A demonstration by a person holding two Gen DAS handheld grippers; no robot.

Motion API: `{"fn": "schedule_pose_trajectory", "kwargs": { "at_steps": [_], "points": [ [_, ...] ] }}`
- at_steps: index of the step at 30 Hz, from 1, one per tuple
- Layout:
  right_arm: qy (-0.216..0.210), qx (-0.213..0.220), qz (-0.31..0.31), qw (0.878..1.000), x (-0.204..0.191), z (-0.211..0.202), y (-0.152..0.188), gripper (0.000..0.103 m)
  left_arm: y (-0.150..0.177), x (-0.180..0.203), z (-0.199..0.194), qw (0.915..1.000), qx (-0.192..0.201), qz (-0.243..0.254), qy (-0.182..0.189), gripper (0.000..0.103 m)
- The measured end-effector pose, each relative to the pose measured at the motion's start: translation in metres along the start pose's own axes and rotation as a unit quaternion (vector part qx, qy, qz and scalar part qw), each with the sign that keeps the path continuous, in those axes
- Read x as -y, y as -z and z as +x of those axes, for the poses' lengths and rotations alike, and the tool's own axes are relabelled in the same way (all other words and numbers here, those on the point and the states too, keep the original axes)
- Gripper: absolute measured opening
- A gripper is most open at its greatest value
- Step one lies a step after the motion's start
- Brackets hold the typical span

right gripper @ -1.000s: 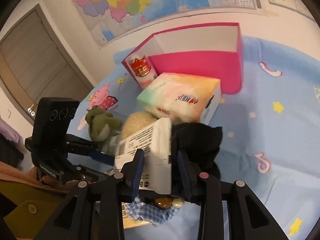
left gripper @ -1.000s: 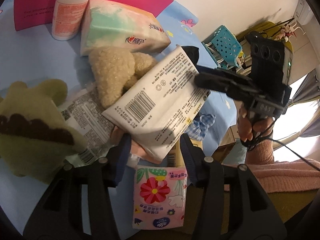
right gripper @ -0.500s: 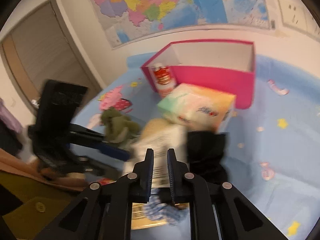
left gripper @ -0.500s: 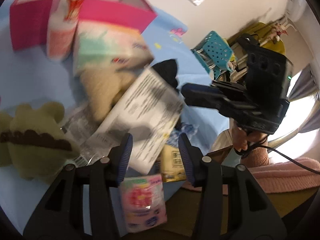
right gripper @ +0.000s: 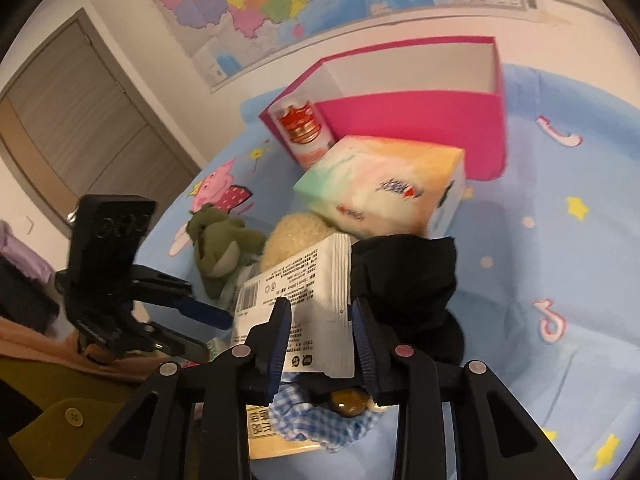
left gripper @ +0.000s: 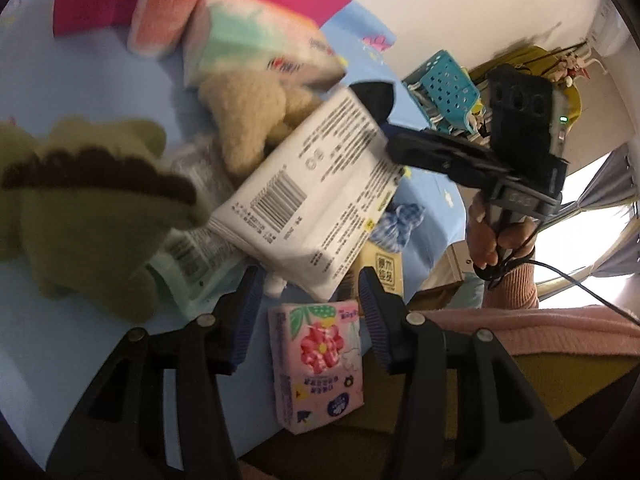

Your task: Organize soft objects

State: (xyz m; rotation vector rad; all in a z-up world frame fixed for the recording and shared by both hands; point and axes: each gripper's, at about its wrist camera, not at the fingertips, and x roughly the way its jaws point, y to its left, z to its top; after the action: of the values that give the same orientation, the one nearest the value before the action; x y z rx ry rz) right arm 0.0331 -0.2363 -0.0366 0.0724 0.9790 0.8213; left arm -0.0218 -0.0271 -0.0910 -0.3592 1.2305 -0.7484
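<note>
Right tongs (right gripper: 320, 336) clamped on white pack (right gripper: 304, 300). Left tongs (left gripper: 310, 304) apart, just below pack, above pink pack (left gripper: 316, 364).

Black plastic left gripper (left gripper: 310, 304) and right gripper (right gripper: 320, 332) with blue ribbed pads, silver screws, a pink knit sleeve (left gripper: 516, 286).

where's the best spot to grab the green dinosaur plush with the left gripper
Probably the green dinosaur plush is best gripped across its body below the head, coming from above on its open side toward the pig print. Its other side crowds the cream plush and white tissue pack.
</note>
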Motion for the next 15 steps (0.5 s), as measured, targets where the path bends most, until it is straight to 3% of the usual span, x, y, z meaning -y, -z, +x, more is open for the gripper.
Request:
{"fn": "schedule_pose_trajectory", "kwargs": {
  "at_steps": [9,13,15],
  "points": [
    [-0.039,0.006,-0.043,0.998,-0.024,-0.002,-0.001,0.033,-0.002,0.002,-0.002,0.9995,0.029,0.006,-0.014,0.051],
    [-0.029,0.003,-0.038,0.999,-0.022,0.002,-0.003,0.033,0.000,0.007,-0.008,0.9988,0.040,0.012,-0.027,0.048],
    [-0.025,0.005,-0.035,0.999,-0.021,0.002,-0.004,0.022,0.000,0.013,-0.013,0.9980,0.047,0.019,-0.036,0.048]
  ]
}}
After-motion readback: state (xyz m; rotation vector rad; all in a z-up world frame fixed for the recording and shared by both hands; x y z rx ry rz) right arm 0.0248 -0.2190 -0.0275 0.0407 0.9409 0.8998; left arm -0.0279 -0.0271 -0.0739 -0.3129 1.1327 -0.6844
